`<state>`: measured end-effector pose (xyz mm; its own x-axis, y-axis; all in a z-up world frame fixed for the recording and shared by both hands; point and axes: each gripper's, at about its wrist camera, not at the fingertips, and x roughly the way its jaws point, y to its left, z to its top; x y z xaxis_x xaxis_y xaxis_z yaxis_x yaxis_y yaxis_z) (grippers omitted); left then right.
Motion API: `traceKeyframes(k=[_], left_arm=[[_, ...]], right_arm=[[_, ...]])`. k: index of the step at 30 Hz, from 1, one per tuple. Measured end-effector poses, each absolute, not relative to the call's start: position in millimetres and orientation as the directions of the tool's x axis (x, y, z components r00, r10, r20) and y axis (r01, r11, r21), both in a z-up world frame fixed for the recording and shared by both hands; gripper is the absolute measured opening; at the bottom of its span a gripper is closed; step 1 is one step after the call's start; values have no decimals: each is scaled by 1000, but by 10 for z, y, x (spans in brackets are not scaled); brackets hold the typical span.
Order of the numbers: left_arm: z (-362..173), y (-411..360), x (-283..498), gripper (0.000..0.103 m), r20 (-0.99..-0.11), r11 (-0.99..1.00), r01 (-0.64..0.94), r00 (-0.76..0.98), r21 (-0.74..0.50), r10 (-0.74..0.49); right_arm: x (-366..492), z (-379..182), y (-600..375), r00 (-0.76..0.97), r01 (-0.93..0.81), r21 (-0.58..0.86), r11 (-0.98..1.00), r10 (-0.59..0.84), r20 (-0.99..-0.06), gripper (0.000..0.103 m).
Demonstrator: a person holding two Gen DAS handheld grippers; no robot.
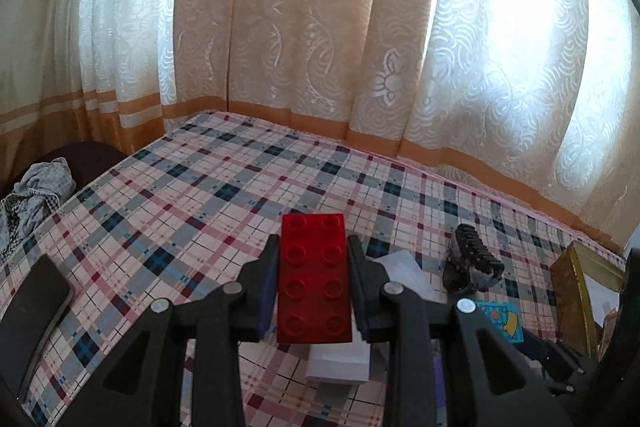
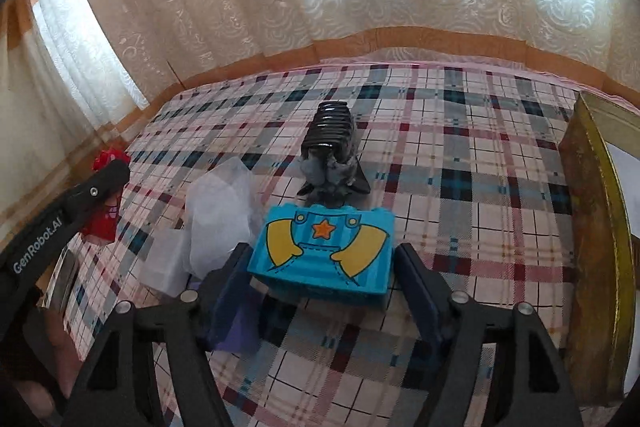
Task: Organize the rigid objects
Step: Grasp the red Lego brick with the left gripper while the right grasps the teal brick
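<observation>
Left gripper [image 1: 313,247] is clamped on a red Duplo-style brick [image 1: 314,277] — pads press its two long sides, studs face up, long axis runs straight out along the fingers, brick held clear above the plaid tablecloth [image 1: 192,195]. Right gripper [image 2: 322,259] brackets a blue printed brick [image 2: 322,251] (yellow sleeves, orange star) across its width; the left pad looks to be touching, the right pad sits just beside the brick's edge, so I cannot tell if the grasp is firm or only closing. The blue brick is low over the cloth, printed face toward the camera, wide axis crosswise to the fingers. The key relation: the gold-rimmed box [image 2: 592,211] stands at the far right of the table, just right of the right gripper and well apart from the left — so the right hand is the nearer one to drop into it, if that box is the destination, which is my guess from the task. The dark ribbed toy figure [image 2: 330,147] lies straight ahead of the blue brick, near it, long axis pointing away. Crumpled white plastic wrap [image 2: 218,211] lies between the two grippers. A black phone [image 1: 34,303] lies at the table's left edge.
</observation>
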<state>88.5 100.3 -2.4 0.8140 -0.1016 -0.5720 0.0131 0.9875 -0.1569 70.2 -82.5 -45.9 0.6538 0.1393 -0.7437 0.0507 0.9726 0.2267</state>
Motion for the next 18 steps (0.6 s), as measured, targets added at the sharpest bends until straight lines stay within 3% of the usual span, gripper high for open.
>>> traceKeyframes(k=[5,12,18], left_arm=[[-57,935,856,30,-568,991,29,817,-132,-100],[-10,860,742,30,-510,992,54,854,-116,-106],[-12,823,675,30,-493,991,62,863,-121,-114]], right_arm=[[578,-405,-956,676,46,242,969,148,-722,71],[240,-46,-1123,819,6,219,976,121,-561,67],[139,90,-1233,855,-30,288,957,174,-489,67]])
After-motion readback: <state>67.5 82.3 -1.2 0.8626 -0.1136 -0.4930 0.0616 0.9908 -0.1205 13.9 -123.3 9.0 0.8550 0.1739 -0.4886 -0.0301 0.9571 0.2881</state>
